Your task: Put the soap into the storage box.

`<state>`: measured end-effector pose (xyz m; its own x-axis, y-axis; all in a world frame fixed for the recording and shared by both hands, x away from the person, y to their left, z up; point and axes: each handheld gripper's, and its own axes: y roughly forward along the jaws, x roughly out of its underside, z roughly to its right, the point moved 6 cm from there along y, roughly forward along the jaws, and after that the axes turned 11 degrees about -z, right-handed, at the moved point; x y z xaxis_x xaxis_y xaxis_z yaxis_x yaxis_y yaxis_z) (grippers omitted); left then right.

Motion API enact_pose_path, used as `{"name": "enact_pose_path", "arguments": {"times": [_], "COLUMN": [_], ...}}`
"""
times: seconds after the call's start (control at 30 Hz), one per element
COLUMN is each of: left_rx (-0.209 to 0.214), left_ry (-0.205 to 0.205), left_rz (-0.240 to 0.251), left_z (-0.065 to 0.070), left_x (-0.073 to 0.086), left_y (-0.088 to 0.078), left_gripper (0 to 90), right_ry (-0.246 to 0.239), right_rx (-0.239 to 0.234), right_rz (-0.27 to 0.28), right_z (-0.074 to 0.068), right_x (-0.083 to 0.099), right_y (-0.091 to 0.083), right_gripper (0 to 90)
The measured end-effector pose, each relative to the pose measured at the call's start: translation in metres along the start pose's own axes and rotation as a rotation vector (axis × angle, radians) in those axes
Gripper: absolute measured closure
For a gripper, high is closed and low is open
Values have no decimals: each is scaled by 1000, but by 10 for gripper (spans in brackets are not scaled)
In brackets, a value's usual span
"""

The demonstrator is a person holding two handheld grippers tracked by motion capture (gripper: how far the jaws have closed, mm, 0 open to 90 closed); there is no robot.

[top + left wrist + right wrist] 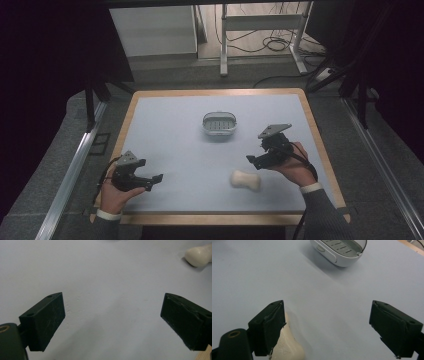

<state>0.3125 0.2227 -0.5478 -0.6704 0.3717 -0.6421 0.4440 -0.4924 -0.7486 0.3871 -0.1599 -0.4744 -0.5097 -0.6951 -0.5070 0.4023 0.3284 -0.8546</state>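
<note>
While the cream soap bar (245, 180) lies at the lower right of the counter (175, 145), just beside our wide-open right tongs (254, 160), with our left tongs (155, 181) wide too, we judge it light, stiff, slippery, best pinched across its narrow waist.

you're working on a pale blue-grey mat (180, 145) framed by the tabletop's light wood border (215, 218). the soap bar (245, 180) near the front edge is cream. the soap dish (219, 124) toward the back edge is white with a grey slotted insert. both your left gripper (159, 178) and right gripper (249, 159) are black.
</note>
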Motion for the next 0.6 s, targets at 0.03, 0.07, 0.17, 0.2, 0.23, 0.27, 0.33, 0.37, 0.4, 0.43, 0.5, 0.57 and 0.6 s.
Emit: {"name": "enact_pose_path", "arguments": {"times": [0.03, 0.07, 0.17, 0.2, 0.23, 0.27, 0.33, 0.37, 0.4, 0.43, 0.5, 0.57, 0.6], "left_rx": [-1, -1, 1, 0, -3, -2, -2, -2, -1, -3, -5, -9, -9], "left_ry": [0, -1, -4, -4, -1, -3, 0, 2, -1, -1, 0, 5, 7], "left_rz": [0, 0, 3, 2, 1, 1, -1, -2, -3, -5, -13, -21, -22], "left_z": [0, 0, 0, 0, 0, 0, 0, 0, 1, 1, 0, 0, 0], "left_x": [0, 0, 0, 0, 0, 0, 0, 0, 0, 0, 0, 1, 1], "left_y": [0, 0, 0, 0, 0, 1, 1, 1, 2, 2, 2, 3, 3], "left_gripper": [61, 61, 61, 61, 61, 61, 61, 61, 61, 61, 64, 71, 73], "right_ry": [2, 3, -11, -14, -19, -23, -40, -44, -49, -54, -77, -93, -98], "right_rx": [-5, -14, -16, -19, -19, -22, -28, -30, -34, -38, -54, -63, -64], "right_rz": [-3, -8, -19, -23, -25, -27, -36, -41, -49, -56, -71, -85, -90], "right_z": [-1, -2, -5, -6, -7, -8, -10, -11, -14, -15, -20, -23, -24], "right_x": [-1, -2, -4, -5, -5, -6, -6, -6, -6, -6, -6, -6, -6], "right_y": [0, 1, 2, 3, 3, 4, 6, 7, 9, 10, 13, 16, 17], "right_gripper": [138, 140, 141, 141, 141, 142, 142, 143, 143, 144, 145, 146, 152]}}
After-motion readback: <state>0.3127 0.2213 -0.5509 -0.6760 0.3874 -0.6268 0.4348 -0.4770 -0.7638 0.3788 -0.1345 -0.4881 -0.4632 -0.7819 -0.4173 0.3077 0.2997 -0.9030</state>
